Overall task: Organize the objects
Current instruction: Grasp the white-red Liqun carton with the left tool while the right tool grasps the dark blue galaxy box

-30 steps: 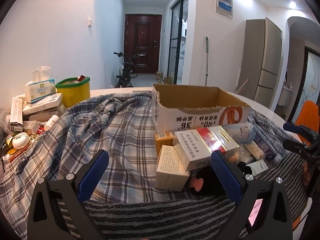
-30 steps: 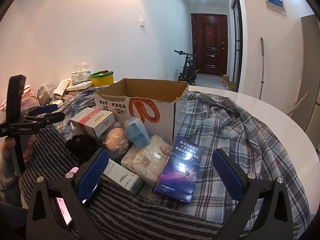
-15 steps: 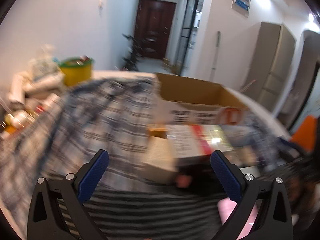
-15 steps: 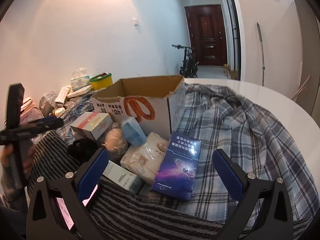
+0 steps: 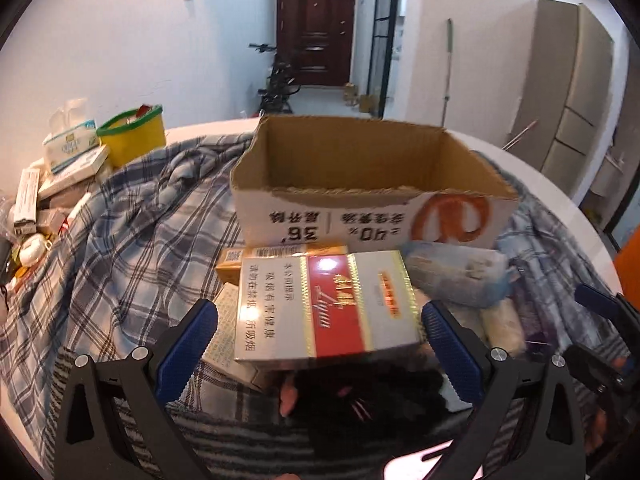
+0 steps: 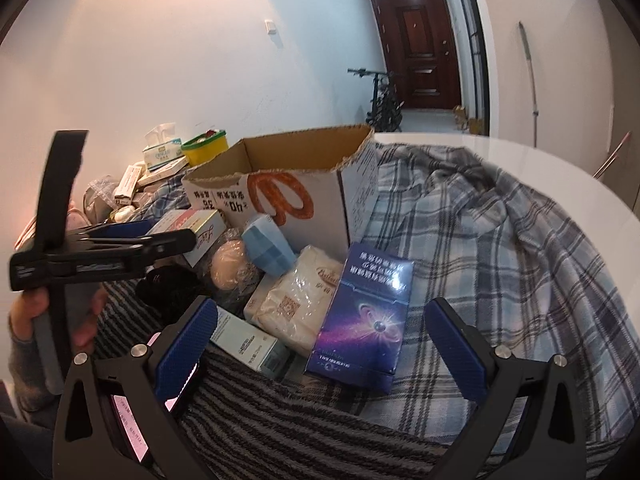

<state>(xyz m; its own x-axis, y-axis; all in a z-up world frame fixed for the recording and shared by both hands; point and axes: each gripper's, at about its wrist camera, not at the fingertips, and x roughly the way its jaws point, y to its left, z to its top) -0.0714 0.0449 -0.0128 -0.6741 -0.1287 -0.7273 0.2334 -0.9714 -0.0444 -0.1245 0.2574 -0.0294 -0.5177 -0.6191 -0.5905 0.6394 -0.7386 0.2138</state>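
Observation:
An open cardboard box [image 5: 360, 184] stands on the plaid cloth; it also shows in the right wrist view [image 6: 288, 184]. My left gripper [image 5: 318, 336] is open, its blue pads on either side of a red-and-silver carton [image 5: 324, 304] without touching it. The carton lies on a pile of small boxes in front of the cardboard box. My right gripper [image 6: 318, 338] is open just before a dark blue carton [image 6: 364, 312]. A white packet [image 6: 296, 300], a light blue box [image 6: 266, 250] and a white-teal box [image 6: 248, 344] lie left of the blue carton.
A yellow tub [image 5: 134, 138], a tissue box [image 5: 70, 144] and several small boxes crowd the table's left edge. A striped cloth [image 6: 300, 420] covers the near side. A black object [image 5: 368, 400] lies under the left gripper. The white table rim [image 6: 520, 168] curves right.
My left gripper has moved forward and right, from over the plaid cloth up to the red-and-silver carton, which now sits between its pads. My right gripper has edged closer to the blue carton.

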